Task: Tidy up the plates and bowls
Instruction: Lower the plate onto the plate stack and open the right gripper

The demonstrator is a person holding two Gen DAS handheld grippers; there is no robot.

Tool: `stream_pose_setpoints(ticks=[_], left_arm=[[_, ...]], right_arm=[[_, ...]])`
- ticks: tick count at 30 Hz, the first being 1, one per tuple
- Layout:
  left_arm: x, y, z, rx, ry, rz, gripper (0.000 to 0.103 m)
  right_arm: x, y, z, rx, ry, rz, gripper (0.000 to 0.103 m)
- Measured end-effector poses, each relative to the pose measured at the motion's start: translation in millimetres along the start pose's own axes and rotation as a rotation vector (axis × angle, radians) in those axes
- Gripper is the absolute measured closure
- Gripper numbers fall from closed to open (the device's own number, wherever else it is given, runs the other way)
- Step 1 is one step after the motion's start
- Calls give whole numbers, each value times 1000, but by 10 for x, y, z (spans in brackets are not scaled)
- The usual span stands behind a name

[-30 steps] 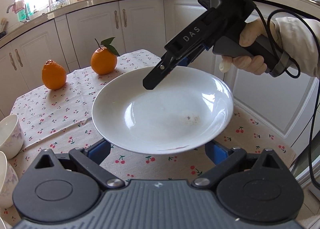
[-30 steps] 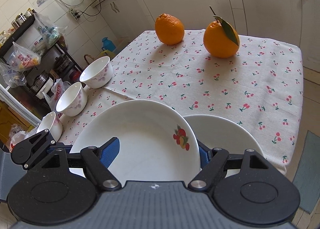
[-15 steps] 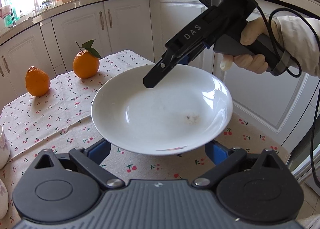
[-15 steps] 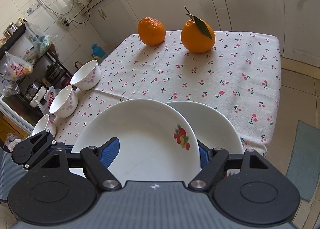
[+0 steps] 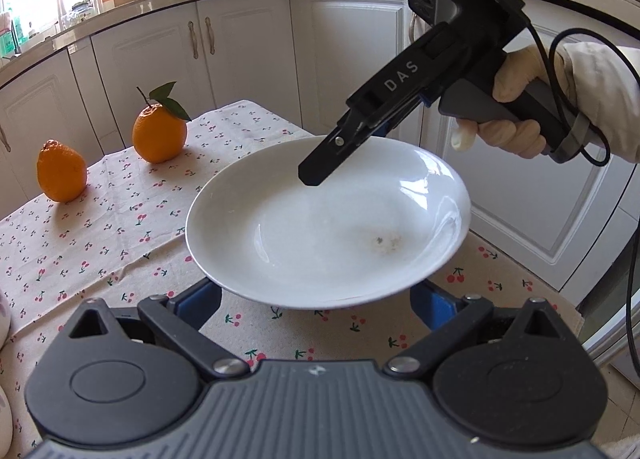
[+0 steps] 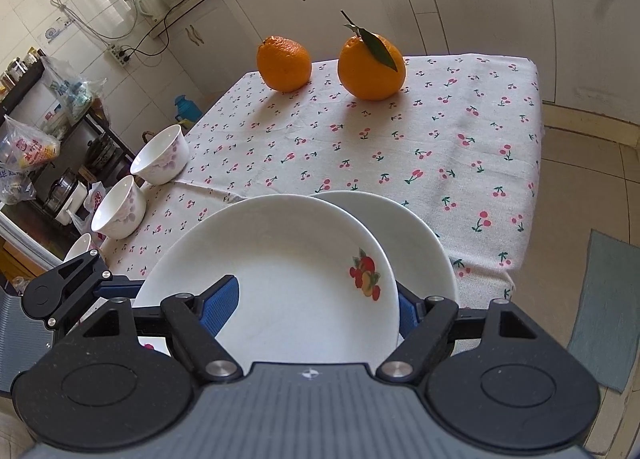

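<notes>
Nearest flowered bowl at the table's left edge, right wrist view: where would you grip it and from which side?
Grip the rim of the flowered bowl, one finger inside and one outside the wall, coming down from above. It stands upright with its mouth open, and its walls flare outward, so a pinch across the whole body would likely slip. Take the rim on the side facing the table's middle; another bowl stands close behind it.

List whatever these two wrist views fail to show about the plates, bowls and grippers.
- Left wrist view: the left gripper pads' contact is hidden under the plain white plate.
- Left wrist view: the right gripper shows one black finger; its plate is out of frame.
- Right wrist view: the fruit-print plate covers most of the plain plate.
- Right wrist view: the third bowl is mostly hidden behind the left gripper's linkage.
</notes>
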State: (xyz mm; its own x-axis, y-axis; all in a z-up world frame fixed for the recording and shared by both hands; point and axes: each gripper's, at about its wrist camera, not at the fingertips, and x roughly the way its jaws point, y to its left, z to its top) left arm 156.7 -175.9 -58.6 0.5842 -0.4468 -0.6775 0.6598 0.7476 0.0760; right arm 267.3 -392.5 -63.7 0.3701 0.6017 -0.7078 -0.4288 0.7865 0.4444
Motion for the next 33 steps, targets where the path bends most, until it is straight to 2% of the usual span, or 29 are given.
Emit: stream_pose_setpoints(ticks=[12,16,21,33], left_arm=[[96,39,15,-18,12,-17,3],[63,22,45,1,-18,-16,3],[106,18,23,2,-2,-18,4],[66,72,-1,-21,-4,-20,4]], right_arm=[[-113,-81,-73,12,1,-28,20],[-164,-102,-85,16,-8,-42,19],[-238,-106,-100,23,-25,-60,19],[-234,-21,-82,4,-3,-110,16]])
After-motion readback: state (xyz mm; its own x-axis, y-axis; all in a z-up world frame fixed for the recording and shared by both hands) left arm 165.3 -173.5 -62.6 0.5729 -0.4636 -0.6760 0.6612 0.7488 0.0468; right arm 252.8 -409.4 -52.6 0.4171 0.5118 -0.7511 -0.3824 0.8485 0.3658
